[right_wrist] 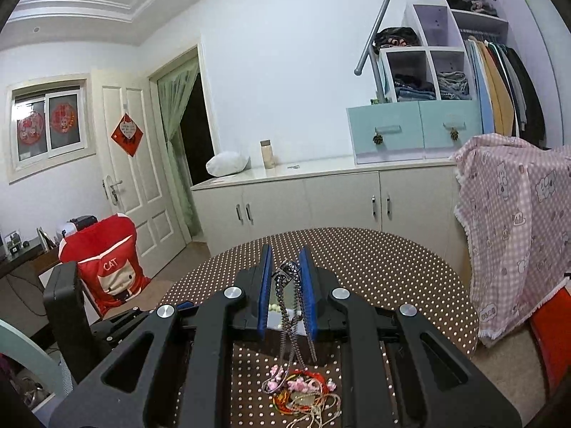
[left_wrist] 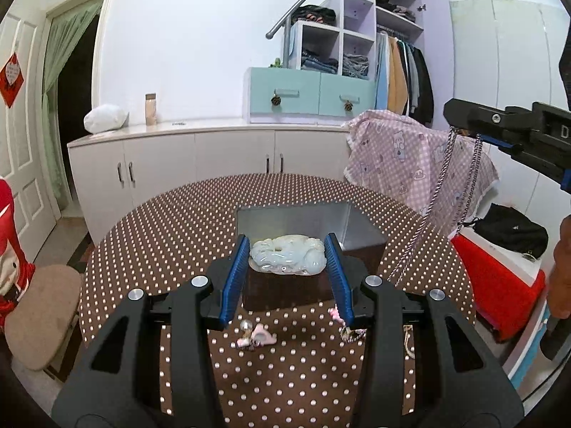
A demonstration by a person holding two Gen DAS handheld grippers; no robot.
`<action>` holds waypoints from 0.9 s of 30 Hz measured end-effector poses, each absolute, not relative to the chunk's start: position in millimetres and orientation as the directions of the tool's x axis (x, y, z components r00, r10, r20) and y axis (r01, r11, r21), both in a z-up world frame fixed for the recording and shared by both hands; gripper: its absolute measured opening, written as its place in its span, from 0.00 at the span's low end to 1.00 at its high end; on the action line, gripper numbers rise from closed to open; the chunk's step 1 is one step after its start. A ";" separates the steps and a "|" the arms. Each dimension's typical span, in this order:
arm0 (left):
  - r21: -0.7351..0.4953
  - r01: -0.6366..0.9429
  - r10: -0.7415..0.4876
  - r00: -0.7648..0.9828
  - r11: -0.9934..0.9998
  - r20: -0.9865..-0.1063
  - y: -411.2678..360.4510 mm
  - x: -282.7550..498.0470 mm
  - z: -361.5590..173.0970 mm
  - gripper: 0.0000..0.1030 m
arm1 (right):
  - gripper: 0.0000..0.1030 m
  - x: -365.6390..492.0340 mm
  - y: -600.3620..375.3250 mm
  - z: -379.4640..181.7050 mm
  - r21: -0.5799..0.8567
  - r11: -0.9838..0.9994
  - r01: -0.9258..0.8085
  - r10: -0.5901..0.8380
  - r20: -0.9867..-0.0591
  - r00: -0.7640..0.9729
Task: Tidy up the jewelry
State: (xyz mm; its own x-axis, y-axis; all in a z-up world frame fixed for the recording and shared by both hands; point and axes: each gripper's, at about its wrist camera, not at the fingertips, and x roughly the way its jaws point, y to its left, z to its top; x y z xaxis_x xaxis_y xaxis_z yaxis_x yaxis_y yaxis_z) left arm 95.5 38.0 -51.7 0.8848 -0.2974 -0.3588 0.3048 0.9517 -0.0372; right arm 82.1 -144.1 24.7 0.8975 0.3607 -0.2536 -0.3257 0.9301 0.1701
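The left gripper point(left_wrist: 287, 260) pinches a pale jade carving point(left_wrist: 288, 255) by its ends, hard, smooth and judged chip-prone, while the right gripper point(right_wrist: 285, 274) clamps a limp beaded chain point(right_wrist: 291, 321) dangling below its fingertips.

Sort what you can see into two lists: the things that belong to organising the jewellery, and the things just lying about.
Part of the job:
- jade carving, held by left gripper
- bead chain, held by right gripper
- jewellery heap
- open box

Just lying about:
- jar
- white bundle
- checked cloth
- red chair cover
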 end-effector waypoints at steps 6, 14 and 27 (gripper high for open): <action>-0.024 0.315 -0.304 0.890 0.949 -0.340 33.7 100.1 -39.2 0.42 | 0.14 83.5 -141.5 33.6 0.150 0.930 -0.335 0.363 -0.240 0.900; -0.029 0.313 -0.304 0.893 0.949 -0.333 35.3 110.8 -24.5 0.42 | 0.11 89.6 -136.9 52.0 0.127 0.929 -0.348 0.368 -0.219 0.904; -0.039 0.300 -0.294 0.888 0.953 -0.353 47.7 113.1 -31.6 0.42 | 0.26 118.4 -140.5 -26.1 0.158 0.947 -0.278 0.320 -0.468 0.824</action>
State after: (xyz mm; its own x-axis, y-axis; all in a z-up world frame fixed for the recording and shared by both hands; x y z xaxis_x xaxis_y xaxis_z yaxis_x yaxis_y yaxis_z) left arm 113.1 47.7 -31.6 0.8884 -0.2940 -0.3526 0.3001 0.9531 -0.0386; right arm 118.4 -140.5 -26.1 0.8237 0.3200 -0.4682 -0.2783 0.9474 0.1579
